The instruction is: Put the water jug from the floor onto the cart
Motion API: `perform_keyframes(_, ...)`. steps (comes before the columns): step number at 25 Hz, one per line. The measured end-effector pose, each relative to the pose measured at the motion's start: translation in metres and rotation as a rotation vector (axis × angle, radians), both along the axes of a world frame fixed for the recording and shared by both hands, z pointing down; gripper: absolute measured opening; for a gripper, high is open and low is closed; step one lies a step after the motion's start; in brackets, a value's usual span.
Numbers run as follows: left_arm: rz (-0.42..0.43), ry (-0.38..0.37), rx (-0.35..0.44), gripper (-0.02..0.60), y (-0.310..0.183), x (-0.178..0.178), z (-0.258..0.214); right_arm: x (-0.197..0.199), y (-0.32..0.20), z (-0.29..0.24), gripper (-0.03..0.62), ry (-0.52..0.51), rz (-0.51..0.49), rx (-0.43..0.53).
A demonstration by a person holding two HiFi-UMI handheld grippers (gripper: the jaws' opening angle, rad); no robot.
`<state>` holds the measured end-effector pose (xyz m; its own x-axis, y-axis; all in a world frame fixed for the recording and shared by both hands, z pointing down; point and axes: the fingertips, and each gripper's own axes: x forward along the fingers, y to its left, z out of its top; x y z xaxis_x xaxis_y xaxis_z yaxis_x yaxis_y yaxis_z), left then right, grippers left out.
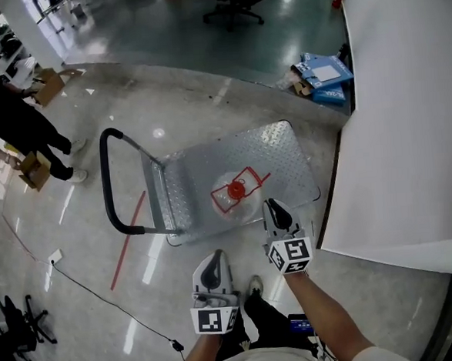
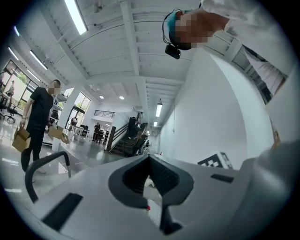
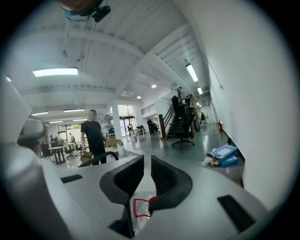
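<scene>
Water jug upright on cart deck; placement judged complete. Left gripper closed, empty. Right gripper slightly parted, empty. Both held clear: no grip needed.

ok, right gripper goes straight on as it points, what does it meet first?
Nothing close, it seems: the right gripper aims above the water jug and cart, at floor far off; depth unclear.

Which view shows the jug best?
Head view: it shows the whole jug from above, red cap up, standing on the cart. The right gripper view catches only a scrap of it, clear plastic and a red handle, low in the frame. The left gripper view gives no clear sight of it.
</scene>
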<state>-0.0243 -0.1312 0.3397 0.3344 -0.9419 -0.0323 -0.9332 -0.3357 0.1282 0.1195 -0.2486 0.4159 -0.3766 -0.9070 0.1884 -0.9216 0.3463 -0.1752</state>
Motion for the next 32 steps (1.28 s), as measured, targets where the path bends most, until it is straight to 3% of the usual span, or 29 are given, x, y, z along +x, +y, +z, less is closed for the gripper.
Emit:
perform_keyframes(7,-0.024,-0.017,0.051,0.003,0.048,0.006,-0.06,-0.021,0.126,-0.104,0.043,-0.011,-0.058,0.115)
perform_keyframes(17,0.011,-0.003,0.024,0.003,0.148,-0.015,-0.073,-0.03,0.249,-0.134,0.011,0.03,0.004,0.148)
perform_keyframes(23,0.017,0.001,0.028,0.003,0.17,-0.021,-0.079,-0.039,0.276,-0.139,0.011,0.007,-0.003,0.152)
perform_keyframes(32,-0.002,-0.015,0.043,0.003,0.17,-0.005,-0.076,-0.023,0.274,-0.143,0.011,0.021,-0.029,0.18)
